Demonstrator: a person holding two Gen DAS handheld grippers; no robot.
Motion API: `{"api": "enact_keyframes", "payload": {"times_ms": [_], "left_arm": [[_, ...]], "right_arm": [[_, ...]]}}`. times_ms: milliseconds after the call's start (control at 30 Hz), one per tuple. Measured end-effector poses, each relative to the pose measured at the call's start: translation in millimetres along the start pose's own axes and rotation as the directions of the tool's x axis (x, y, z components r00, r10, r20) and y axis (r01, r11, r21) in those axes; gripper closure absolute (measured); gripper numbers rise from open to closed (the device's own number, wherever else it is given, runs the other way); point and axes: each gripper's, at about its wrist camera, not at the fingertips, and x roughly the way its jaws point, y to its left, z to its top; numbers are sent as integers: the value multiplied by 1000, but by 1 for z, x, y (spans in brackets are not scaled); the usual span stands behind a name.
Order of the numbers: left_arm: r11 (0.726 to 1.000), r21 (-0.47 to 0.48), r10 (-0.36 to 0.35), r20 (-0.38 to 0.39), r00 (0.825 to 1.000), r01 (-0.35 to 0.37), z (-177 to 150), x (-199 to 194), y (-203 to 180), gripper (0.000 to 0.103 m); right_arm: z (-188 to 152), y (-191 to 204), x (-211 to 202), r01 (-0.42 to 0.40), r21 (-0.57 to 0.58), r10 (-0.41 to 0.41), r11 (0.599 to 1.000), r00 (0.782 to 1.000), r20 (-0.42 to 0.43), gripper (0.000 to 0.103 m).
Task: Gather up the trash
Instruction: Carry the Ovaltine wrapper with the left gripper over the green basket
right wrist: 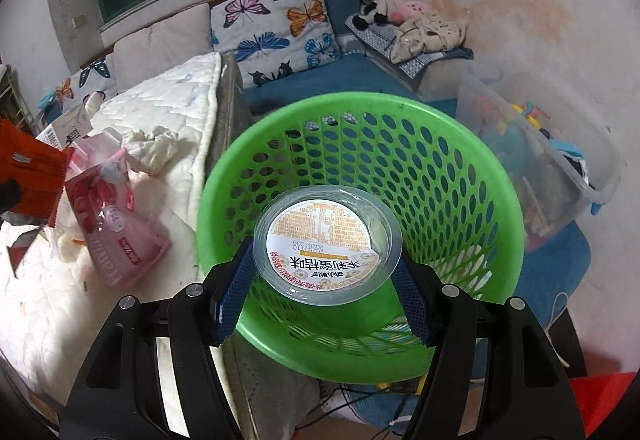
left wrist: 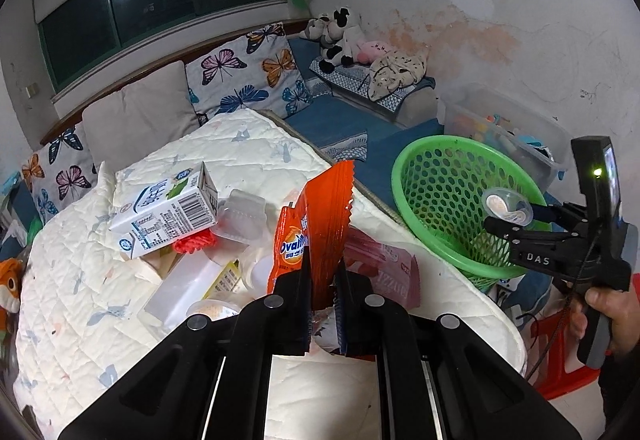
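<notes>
Over the bed, seen from the left wrist, the left gripper [left wrist: 324, 296] has its jaws clamped on an orange Ovaltine sachet [left wrist: 320, 232], which stands upright between them above the white quilt [left wrist: 248, 148]. The pile of trash beneath is far from cleared: one milk carton [left wrist: 168, 212], one clear plastic clamshell [left wrist: 244, 216], one pink tissue pack [left wrist: 384, 268], one red crumpled scrap [left wrist: 194, 242], one white box [left wrist: 184, 288] and what look like two or three pale cups, though they overlap and the count is unsure. To the right, the right gripper [left wrist: 510, 218] holds one clear jelly cup [left wrist: 506, 205] over the one green basket [left wrist: 444, 196], which looks empty from here.

Beyond the bed's edge, seen from the right wrist, the right gripper [right wrist: 324, 272] has its jaws part-way apart and pressed on either side of the jelly cup [right wrist: 326, 244], its printed lid facing the camera. The cup hangs directly above the mouth of the green basket [right wrist: 460, 180]; no trash shows through the perforated wall or on the visible floor. I judge the task barely begun: two pieces are lifted, none yet dropped. On the quilt [right wrist: 176, 80] to the left lie the pink tissue pack [right wrist: 116, 232] and one crumpled white tissue [right wrist: 154, 146], with the orange sachet [right wrist: 32, 176] at the frame's edge.
</notes>
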Motion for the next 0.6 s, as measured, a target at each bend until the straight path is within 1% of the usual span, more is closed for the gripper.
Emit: {"api": "enact_keyframes", "payload": {"times_ms": [300,533,600], "left_arm": [[1000,10,4,21,1000,-4,2,-13,1,94],[1000,14,13,44,999,-14,7,-23,6,94],[1000,13,14,48,999,-15,8,-24,7,94]], "right_arm": [[0,3,6,-3,-5,3,1000,1000,-18,36],[1,4,7,-4,-6,4,1000,1000,-19,27],[1,5,6,-2,-8,2,1000,1000,-17,27]]}}
